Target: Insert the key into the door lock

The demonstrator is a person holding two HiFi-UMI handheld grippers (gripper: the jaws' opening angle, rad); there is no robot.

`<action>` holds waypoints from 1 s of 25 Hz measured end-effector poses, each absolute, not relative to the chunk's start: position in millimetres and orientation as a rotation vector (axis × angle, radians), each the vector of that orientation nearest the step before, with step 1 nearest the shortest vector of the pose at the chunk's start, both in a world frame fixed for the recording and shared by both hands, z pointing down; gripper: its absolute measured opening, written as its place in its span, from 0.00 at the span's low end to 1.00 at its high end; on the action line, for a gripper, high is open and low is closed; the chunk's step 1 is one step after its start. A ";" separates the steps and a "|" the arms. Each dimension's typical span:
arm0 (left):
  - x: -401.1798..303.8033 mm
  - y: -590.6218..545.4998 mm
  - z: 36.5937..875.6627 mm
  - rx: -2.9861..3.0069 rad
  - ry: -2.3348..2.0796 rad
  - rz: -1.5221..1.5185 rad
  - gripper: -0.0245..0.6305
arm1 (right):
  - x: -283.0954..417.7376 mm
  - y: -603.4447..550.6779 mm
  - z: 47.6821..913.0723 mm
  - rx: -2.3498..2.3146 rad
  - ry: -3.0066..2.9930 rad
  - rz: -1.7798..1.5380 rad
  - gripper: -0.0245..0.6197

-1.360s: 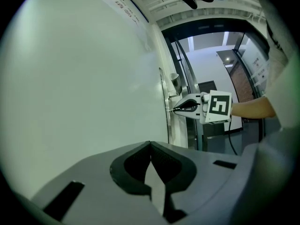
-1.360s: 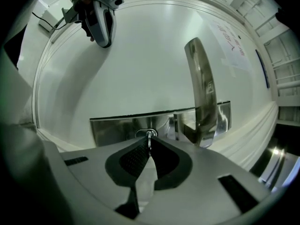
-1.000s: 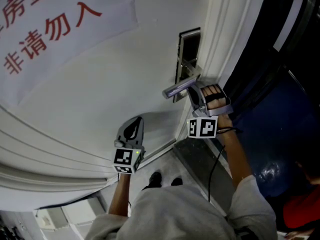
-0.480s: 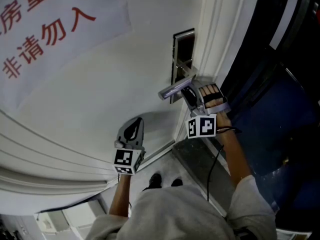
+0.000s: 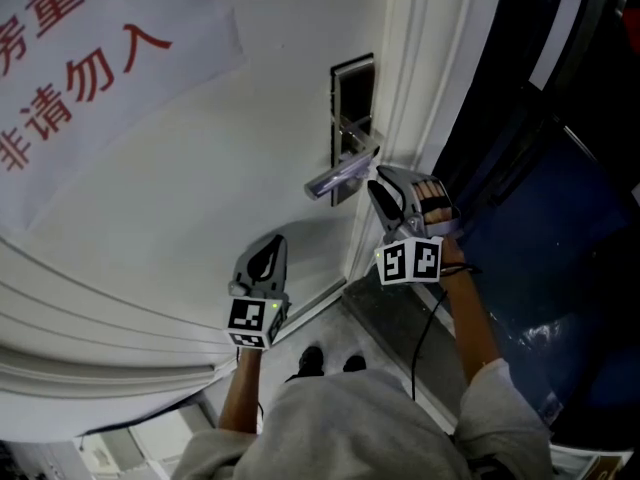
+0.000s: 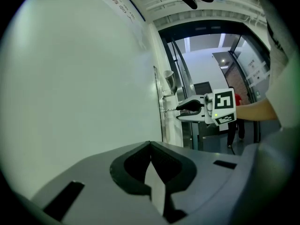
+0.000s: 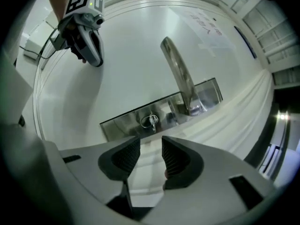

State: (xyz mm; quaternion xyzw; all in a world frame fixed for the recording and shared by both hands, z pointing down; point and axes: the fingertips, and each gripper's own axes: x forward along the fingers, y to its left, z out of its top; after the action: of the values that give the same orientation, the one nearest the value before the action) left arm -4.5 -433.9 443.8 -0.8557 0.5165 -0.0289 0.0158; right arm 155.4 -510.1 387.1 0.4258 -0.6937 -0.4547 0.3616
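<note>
A silver key (image 7: pixel 151 122) sticks out of the keyhole in the steel lock plate (image 7: pixel 122 121), beside the lever handle (image 7: pixel 178 74). In the head view the plate (image 5: pixel 352 98) and the handle (image 5: pixel 340 176) sit at the white door's edge. My right gripper (image 7: pixel 151 146) is open a short way back from the key, with nothing between its pads. Its jaws have just been opening wide and then closing a little. It shows just below the handle (image 5: pixel 385 193). My left gripper (image 5: pixel 268 253) is shut and empty, close to the door face, lower left of the lock.
A white paper sign (image 5: pixel 90 58) with red characters hangs on the door. The moulded door frame (image 5: pixel 420 88) runs beside the lock. A dark blue area (image 5: pixel 540 218) lies to the right. The person's shoes (image 5: pixel 310 360) stand on the floor below.
The right gripper was shut at the lock under the handle. It has let go and drawn back from the door, leaving the key in the keyhole. The left gripper has kept still.
</note>
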 end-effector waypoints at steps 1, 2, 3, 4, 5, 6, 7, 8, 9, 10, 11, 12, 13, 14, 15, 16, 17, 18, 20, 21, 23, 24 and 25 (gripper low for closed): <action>-2.9 -434.8 443.4 -2.665 1.600 -0.089 0.07 | 161.6 -507.9 386.7 1.128 -1.814 -1.135 0.28; -0.7 -435.7 442.9 -2.669 1.592 -0.088 0.07 | 168.2 -505.5 386.6 1.162 -1.844 -1.095 0.26; 1.8 -436.7 442.5 -2.673 1.583 -0.087 0.07 | 174.8 -503.0 386.4 1.199 -1.879 -1.050 0.26; 4.5 -437.6 442.2 -2.678 1.573 -0.087 0.07 | 181.3 -500.0 385.9 1.239 -1.921 -1.000 0.24; 7.3 -438.5 442.1 -2.682 1.563 -0.088 0.07 | 187.5 -496.7 385.3 1.282 -1.968 -0.947 0.22; 10.1 -439.4 442.1 -2.687 1.553 -0.090 0.07 | 193.7 -492.9 384.9 1.326 -2.016 -0.891 0.21; 12.9 -440.4 442.2 -2.692 1.543 -0.090 0.07 | 200.1 -489.0 385.0 1.371 -2.059 -0.831 0.20; 15.9 -441.5 442.4 -2.698 1.533 -0.090 0.07 | 207.3 -484.9 386.6 1.417 -2.096 -0.769 0.19; 18.9 -442.7 442.7 -2.705 1.522 -0.090 0.07 | 215.3 -480.7 389.9 1.462 -2.126 -0.701 0.18; 21.6 -443.8 443.1 -2.711 1.510 -0.091 0.07 | 223.6 -476.4 394.6 1.506 -2.154 -0.627 0.16; 23.9 -444.7 443.5 -2.717 1.500 -0.091 0.07 | 231.7 -471.8 399.5 1.551 -2.180 -0.550 0.16; 26.1 -445.6 443.9 -2.723 1.491 -0.090 0.07 | 239.7 -466.8 404.4 1.594 -2.204 -0.475 0.15; 28.3 -446.5 444.4 -2.729 1.483 -0.089 0.07 | 248.0 -461.7 409.3 1.635 -2.222 -0.408 0.14; 30.8 -447.4 444.9 -2.735 1.474 -0.089 0.07 | 256.2 -456.7 414.2 1.672 -2.231 -0.350 0.13; 33.4 -448.0 445.5 -2.742 1.466 -0.089 0.07 | 264.1 -451.6 419.4 1.703 -2.234 -0.301 0.11; 35.9 -448.3 446.3 -2.748 1.458 -0.090 0.07 | 271.2 -446.3 424.8 1.727 -2.233 -0.258 0.10; 38.3 -448.6 447.3 -2.754 1.450 -0.091 0.07 | 277.5 -440.8 430.2 1.747 -2.231 -0.220 0.09; 40.6 -449.0 448.3 -2.759 1.443 -0.092 0.07 | 283.2 -435.0 435.5 1.765 -2.232 -0.185 0.08; 45.0 -449.7 449.9 -2.769 1.431 -0.091 0.07 | 292.7 -424.3 445.2 1.801 -2.235 -0.131 0.08; 47.0 -449.9 450.7 -2.774 1.425 -0.092 0.07 | 296.6 -419.5 449.2 1.819 -2.231 -0.114 0.07; 50.0 -449.9 452.7 -2.783 1.417 -0.096 0.07 | 304.1 -410.5 455.5 1.859 -2.211 -0.095 0.07; 50.9 -449.8 453.5 -2.786 1.415 -0.098 0.07 | 307.6 -406.7 457.8 1.878 -2.200 -0.089 0.07; 51.5 -449.9 454.0 -2.790 1.414 -0.098 0.07 | 310.9 -403.4 459.5 1.896 -2.190 -0.085 0.07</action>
State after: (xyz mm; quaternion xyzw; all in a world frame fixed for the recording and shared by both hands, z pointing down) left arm 51.5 -449.9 454.0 -0.8915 0.4519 -0.0313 0.0063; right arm 310.9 -403.4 459.5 0.6495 -0.7500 -0.0291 0.1214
